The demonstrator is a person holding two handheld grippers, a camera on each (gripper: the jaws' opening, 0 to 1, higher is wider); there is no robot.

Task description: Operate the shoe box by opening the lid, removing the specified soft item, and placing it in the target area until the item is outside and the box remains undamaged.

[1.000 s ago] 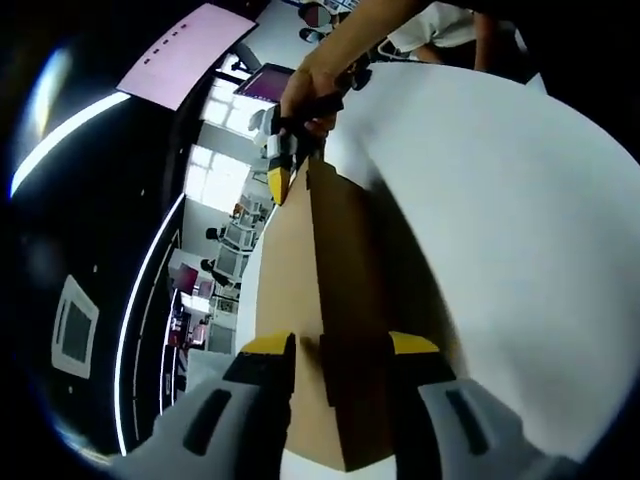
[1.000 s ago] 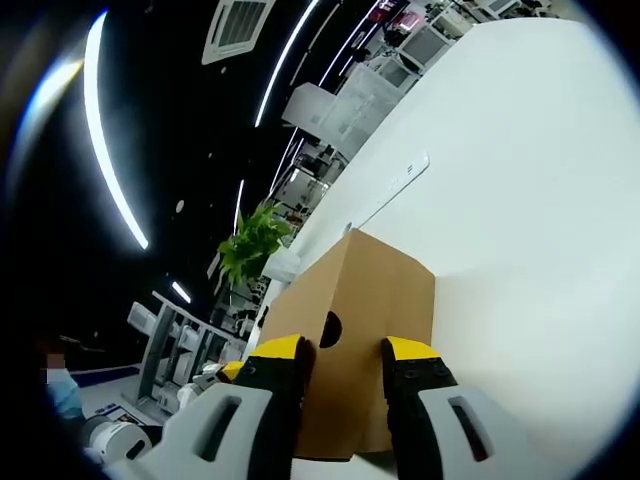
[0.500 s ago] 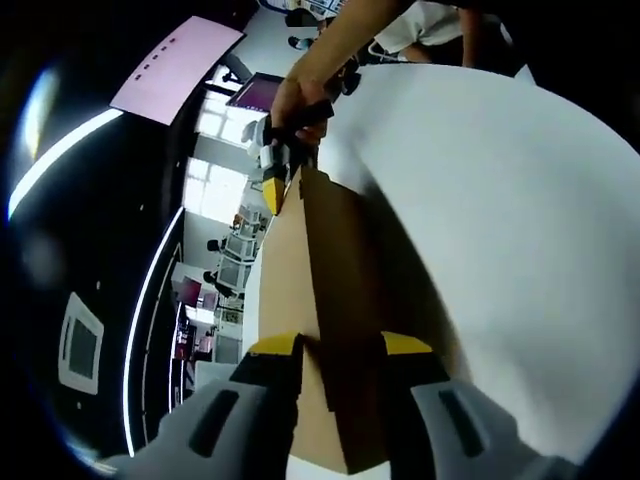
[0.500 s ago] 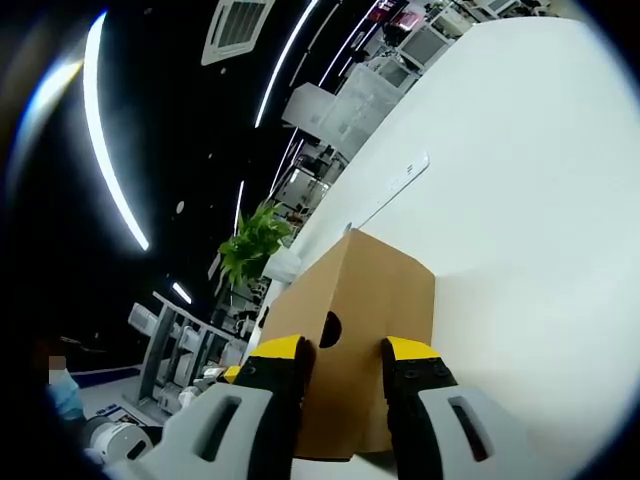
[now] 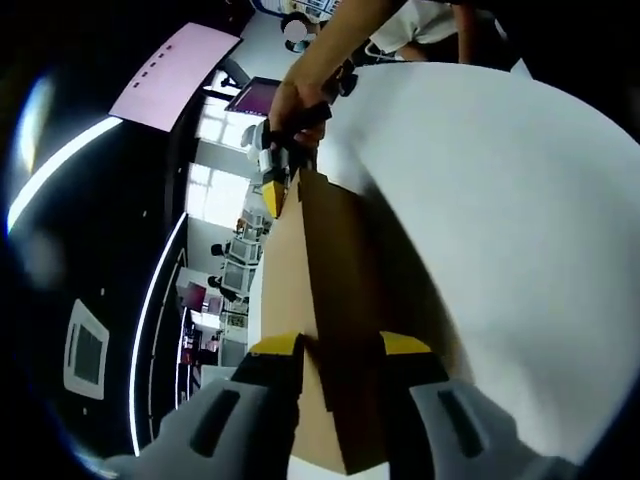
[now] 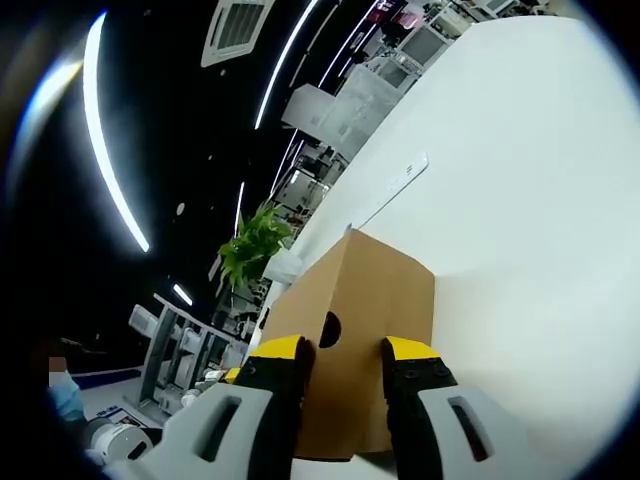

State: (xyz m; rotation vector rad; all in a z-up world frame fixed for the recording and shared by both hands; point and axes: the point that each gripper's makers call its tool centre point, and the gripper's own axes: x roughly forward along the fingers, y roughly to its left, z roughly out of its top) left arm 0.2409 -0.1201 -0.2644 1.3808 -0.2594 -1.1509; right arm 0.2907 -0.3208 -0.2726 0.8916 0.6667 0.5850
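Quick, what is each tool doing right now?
Left tool: closed on the shoe box.
Right tool: closed on the box's other end.

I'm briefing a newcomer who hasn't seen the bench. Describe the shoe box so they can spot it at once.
Start at the big white table. The shoe box is the plain brown cardboard carton on it, held at one end by the left claw and at the other by the right claw. A round finger hole in its end wall marks it out from everything else there.
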